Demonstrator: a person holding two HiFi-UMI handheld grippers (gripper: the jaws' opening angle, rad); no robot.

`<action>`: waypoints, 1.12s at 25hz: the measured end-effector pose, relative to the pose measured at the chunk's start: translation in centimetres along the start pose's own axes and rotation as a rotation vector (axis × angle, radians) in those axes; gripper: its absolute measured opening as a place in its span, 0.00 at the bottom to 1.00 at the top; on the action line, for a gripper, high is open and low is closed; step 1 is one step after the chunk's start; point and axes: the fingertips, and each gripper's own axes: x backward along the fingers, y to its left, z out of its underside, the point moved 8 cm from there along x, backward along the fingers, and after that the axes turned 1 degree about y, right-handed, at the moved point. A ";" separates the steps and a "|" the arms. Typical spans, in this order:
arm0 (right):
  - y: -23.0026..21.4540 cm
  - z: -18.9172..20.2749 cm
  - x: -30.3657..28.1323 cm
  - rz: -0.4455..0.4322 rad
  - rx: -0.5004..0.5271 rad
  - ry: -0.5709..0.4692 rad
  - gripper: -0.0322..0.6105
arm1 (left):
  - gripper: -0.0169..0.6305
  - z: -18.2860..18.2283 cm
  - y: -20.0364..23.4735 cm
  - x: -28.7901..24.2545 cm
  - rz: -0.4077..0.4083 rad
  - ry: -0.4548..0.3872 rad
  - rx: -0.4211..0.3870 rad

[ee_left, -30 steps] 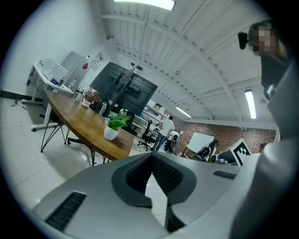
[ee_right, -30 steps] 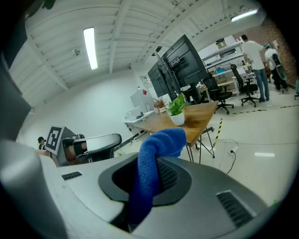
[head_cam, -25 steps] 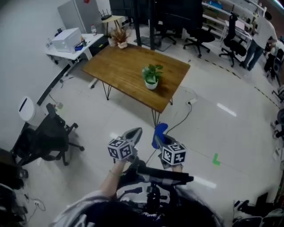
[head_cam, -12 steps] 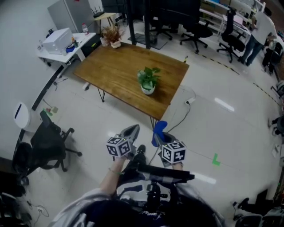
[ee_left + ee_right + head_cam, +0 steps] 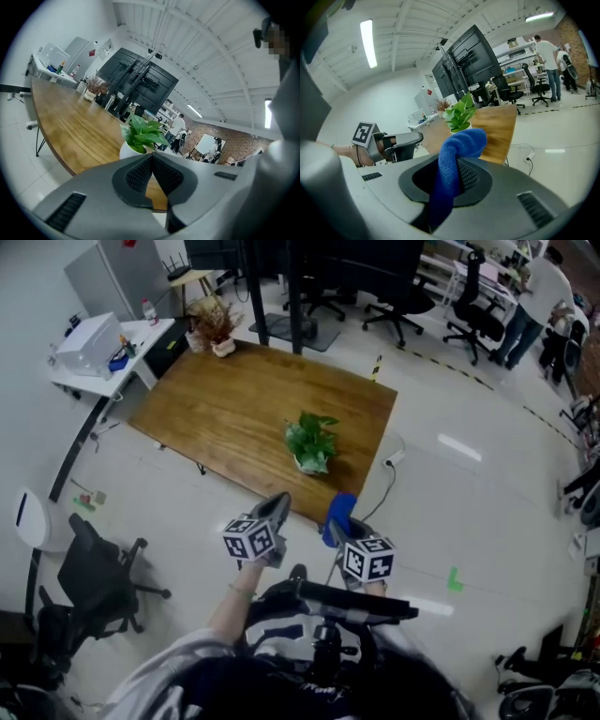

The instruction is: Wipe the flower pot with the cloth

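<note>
Cloth (image 5: 461, 140) pinched in right gripper (image 5: 454, 174), left gripper (image 5: 152, 161) closed and empty, flower pot (image 5: 310, 463) beyond both, near table's (image 5: 216, 409) front edge.

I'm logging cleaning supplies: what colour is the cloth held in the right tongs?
Blue. The cloth shows best in the right gripper view.

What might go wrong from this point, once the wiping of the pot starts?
1. The flower pot stands free toward the near edge of the wooden table, and the left gripper is shut and empty. A one-sided wipe may push or tip the pot.
2. The right gripper pinches only part of the blue cloth. The loose end may snag the leaves or pull out.
3. A power strip lies on the floor beside the table, possibly a trip hazard.
</note>
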 end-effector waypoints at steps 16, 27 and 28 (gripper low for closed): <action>-3.1 -4.4 -5.2 0.120 0.020 0.059 0.15 | 0.04 -0.8 5.9 -7.8 0.025 0.138 0.064; -8.1 -9.2 -9.6 0.066 0.317 0.171 0.15 | 0.04 -0.4 5.9 -9.6 -0.095 0.109 0.125; -8.4 -9.4 -10.3 0.041 0.330 0.183 0.15 | 0.04 -0.2 5.8 -9.6 -0.112 0.103 0.132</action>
